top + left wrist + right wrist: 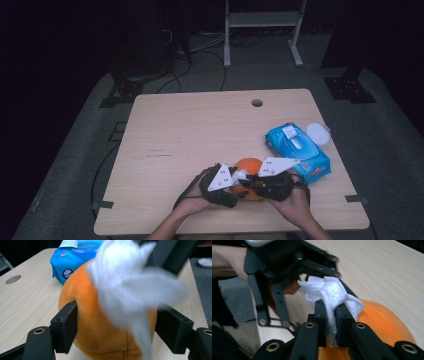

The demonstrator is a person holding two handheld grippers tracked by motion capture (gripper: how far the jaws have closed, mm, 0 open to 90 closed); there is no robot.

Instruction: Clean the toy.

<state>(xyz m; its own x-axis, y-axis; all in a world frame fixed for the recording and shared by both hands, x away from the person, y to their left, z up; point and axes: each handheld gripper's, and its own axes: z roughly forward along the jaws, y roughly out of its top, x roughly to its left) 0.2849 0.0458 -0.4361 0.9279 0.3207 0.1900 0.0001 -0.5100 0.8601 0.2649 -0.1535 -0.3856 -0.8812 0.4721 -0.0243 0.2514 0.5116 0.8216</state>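
An orange plush ball (250,167) sits near the table's front edge, between the person's two hands. In the left gripper view the ball (100,335) lies between the left gripper's (117,330) black pads (66,325), which press into its sides. A white wipe (130,290) hangs blurred across the ball's top. In the right gripper view the right gripper (331,323) is shut on that crumpled wipe (332,292), held against the ball (384,325). From above, the left gripper (239,189) and right gripper (250,180) meet at the ball, with the wipe (242,174) between them.
A blue pack of wet wipes (298,150) lies just right of the hands, with a white round lid (318,133) beyond it by the table's right edge. A cable hole (257,103) sits near the table's (190,130) far edge. Cables and a metal stand lie on the floor behind.
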